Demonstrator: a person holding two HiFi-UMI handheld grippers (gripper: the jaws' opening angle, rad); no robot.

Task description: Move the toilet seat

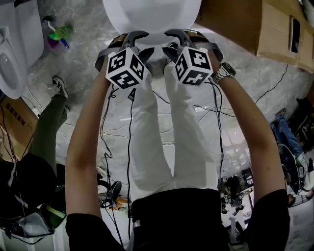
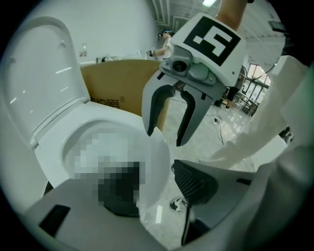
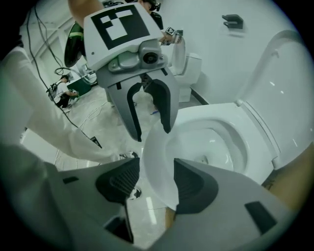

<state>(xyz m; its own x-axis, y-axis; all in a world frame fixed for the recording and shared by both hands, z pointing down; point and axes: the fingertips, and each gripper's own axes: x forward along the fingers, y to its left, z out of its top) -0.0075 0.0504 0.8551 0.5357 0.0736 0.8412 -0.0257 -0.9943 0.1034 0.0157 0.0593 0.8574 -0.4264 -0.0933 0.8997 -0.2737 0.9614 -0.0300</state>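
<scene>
The white toilet seat (image 1: pixel 152 14) lies down on the bowl, with the lid (image 2: pixel 44 73) standing upright behind it. Both grippers are at the seat's front rim, side by side. My left gripper (image 1: pixel 131 43) is open and its jaws straddle the rim (image 2: pixel 158 162); a mosaic patch hides one of its pads. The right gripper (image 1: pixel 182 40) is open too, and the seat's front edge (image 3: pixel 157 152) sits between its pads (image 3: pixel 196 185) with a gap on the outer side. Each gripper view shows the other gripper, the right gripper (image 2: pixel 164 137) and the left gripper (image 3: pixel 152 133), with its fingers spread over the rim.
A second toilet (image 1: pixel 12 54) stands at the far left, and another (image 3: pixel 189 68) stands against the wall. Cardboard boxes (image 1: pixel 255 24) are beside the toilet. Cables (image 1: pixel 221 112) trail over the pale floor. A person in green trousers (image 1: pixel 49 127) stands at the left.
</scene>
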